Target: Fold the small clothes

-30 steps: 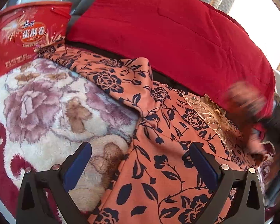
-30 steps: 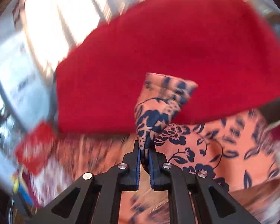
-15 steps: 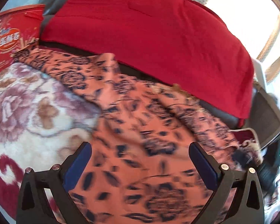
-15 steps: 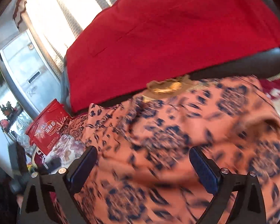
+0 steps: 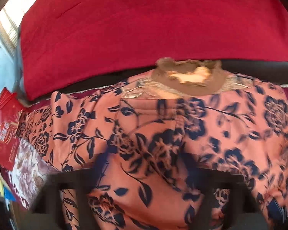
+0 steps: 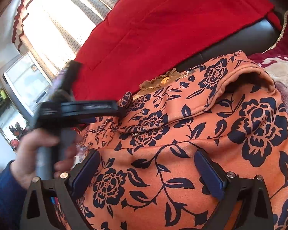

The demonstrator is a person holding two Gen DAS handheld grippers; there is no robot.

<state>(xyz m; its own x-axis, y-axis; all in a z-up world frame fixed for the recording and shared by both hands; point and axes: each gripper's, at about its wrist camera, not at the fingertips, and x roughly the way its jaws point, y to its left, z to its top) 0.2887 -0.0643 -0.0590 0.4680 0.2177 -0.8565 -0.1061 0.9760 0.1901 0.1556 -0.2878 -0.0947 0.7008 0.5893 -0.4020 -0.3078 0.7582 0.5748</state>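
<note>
Left tongs (image 6: 119, 108) having swung in and now clamping a fold of the orange floral garment (image 6: 211, 134), right tongs (image 6: 149, 172) hovering wide open over it, garment lying rumpled on the floral blanket (image 5: 26, 164) against the red cushion (image 5: 144, 28), red box (image 5: 3, 136) sitting at the blanket's left edge, contents unseen.

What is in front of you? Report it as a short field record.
garment: orange top with navy flower print, rumpled, brown lace collar at its far edge
underneath: plush floral blanket
behind: red cloth draped over dark upholstery
left gripper: blurred, at a fold of the top; closure unclear
right gripper: open, above the top, holding nothing
side item: red printed box
</note>
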